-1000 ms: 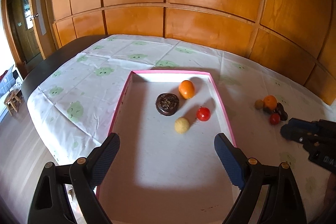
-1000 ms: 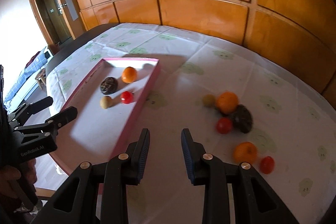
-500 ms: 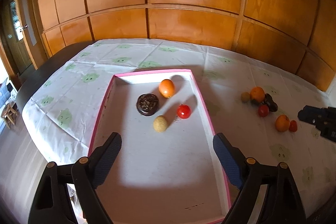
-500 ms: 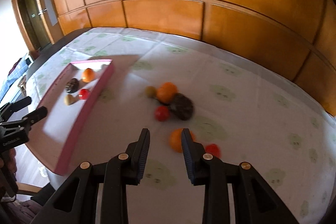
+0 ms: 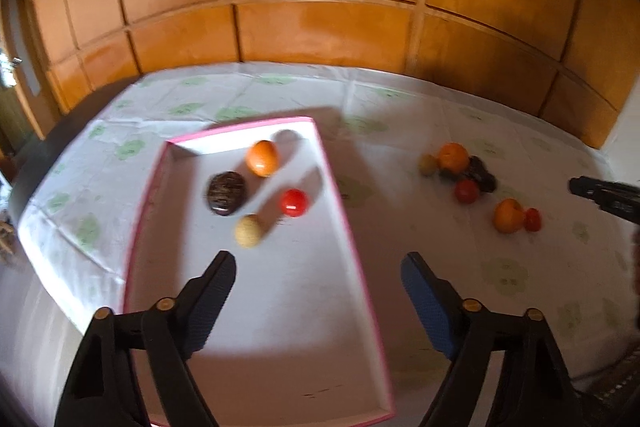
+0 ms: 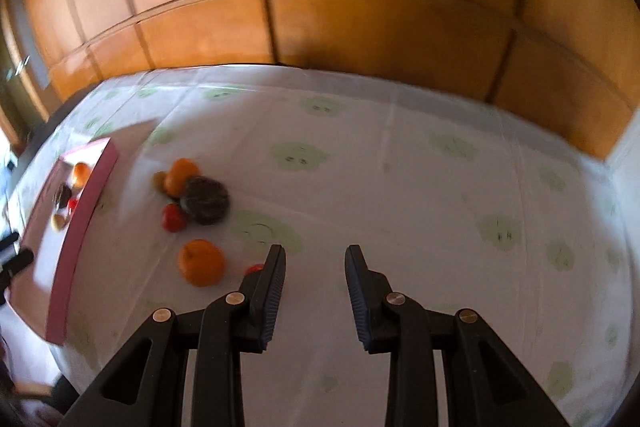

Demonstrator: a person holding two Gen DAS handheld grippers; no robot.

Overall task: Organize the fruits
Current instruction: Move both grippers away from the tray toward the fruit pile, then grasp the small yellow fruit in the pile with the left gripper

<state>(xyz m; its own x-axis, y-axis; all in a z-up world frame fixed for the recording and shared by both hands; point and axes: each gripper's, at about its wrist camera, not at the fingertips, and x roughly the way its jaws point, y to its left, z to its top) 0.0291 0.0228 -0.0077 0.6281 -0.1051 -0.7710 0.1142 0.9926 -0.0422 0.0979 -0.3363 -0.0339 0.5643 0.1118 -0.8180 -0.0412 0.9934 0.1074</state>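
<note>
A pink-rimmed white tray (image 5: 340, 187) holds an orange (image 5: 262, 157), a dark brown fruit (image 5: 226, 193), a red tomato (image 5: 294, 203) and a pale yellow ball (image 5: 248, 231). My left gripper (image 5: 320, 271) hovers over the tray's near half, jaws closing with nothing between them. Loose on the tablecloth lie an orange (image 6: 201, 263), a dark fruit (image 6: 206, 205), a red tomato (image 6: 173, 218), a second orange (image 6: 181, 177) and a small olive fruit (image 6: 160, 181). My right gripper (image 6: 316, 261) hangs just right of them, jaws close together and empty; its left finger half hides a small red fruit (image 6: 254, 269).
A white tablecloth (image 6: 440, 207) with green prints covers the table, and wood panelling (image 5: 320, 27) runs along its far side. The table's left edge (image 5: 28, 239) drops off beside the tray. The right gripper's tip (image 5: 600, 193) shows at the right of the left wrist view.
The right gripper has swept right, from beside the tray to the loose fruits. The left gripper's jaws have narrowed, and its view has swung right, so the tray sits further left.
</note>
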